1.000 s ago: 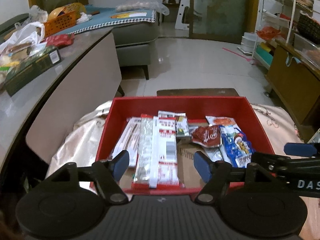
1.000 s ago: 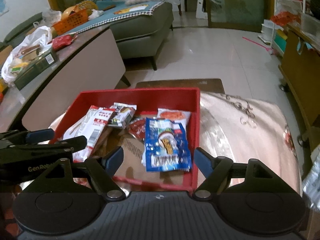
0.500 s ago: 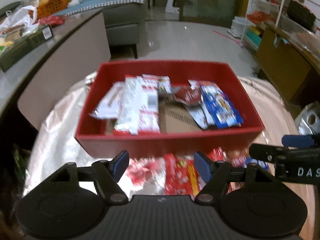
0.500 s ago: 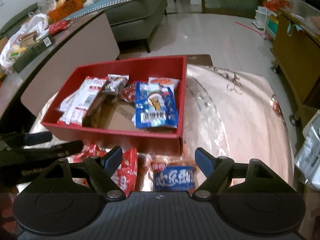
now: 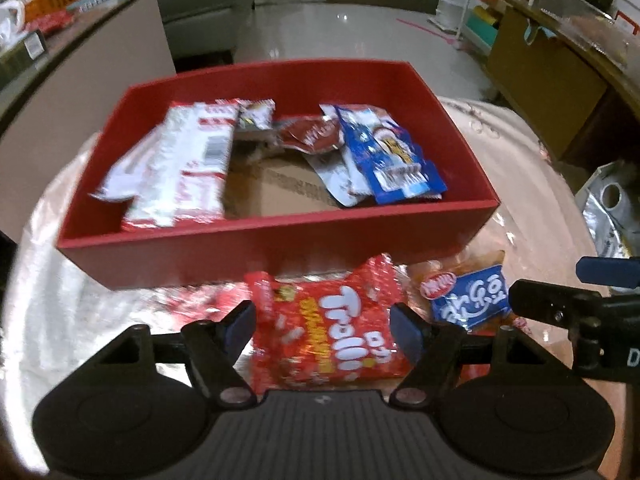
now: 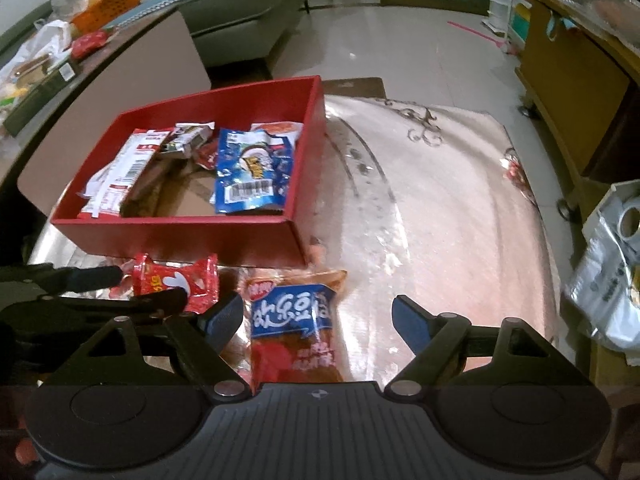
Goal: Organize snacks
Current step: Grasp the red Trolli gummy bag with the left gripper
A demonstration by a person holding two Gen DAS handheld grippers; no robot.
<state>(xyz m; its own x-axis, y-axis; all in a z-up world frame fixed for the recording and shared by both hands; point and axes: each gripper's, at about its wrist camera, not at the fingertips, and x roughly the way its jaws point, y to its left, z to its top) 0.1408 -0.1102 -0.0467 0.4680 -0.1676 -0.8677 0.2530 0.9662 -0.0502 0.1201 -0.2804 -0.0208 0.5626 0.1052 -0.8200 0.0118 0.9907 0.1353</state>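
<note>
A red box (image 5: 280, 248) (image 6: 192, 236) on the shiny table holds several snack packs, among them a white and red one (image 5: 180, 168) and a blue one (image 5: 388, 156) (image 6: 248, 172). In front of the box lie a red Trolli bag (image 5: 332, 328) (image 6: 176, 284) and a blue-labelled snack pack (image 5: 472, 300) (image 6: 296, 324). My left gripper (image 5: 322, 322) is open, its jaws on either side of the Trolli bag. My right gripper (image 6: 318, 322) is open, with the blue-labelled pack by its left finger; it also shows in the left wrist view (image 5: 580, 300).
A silver foil bag (image 6: 612, 280) lies at the table's right edge. A long counter (image 6: 80, 92) with bags and boxes runs along the left. A sofa (image 6: 240, 20) stands behind, and a wooden cabinet (image 6: 572, 92) to the right.
Both grippers have drawn back from over the box toward the table's near edge. The Trolli bag and the blue-labelled pack have come into view between the fingers.
</note>
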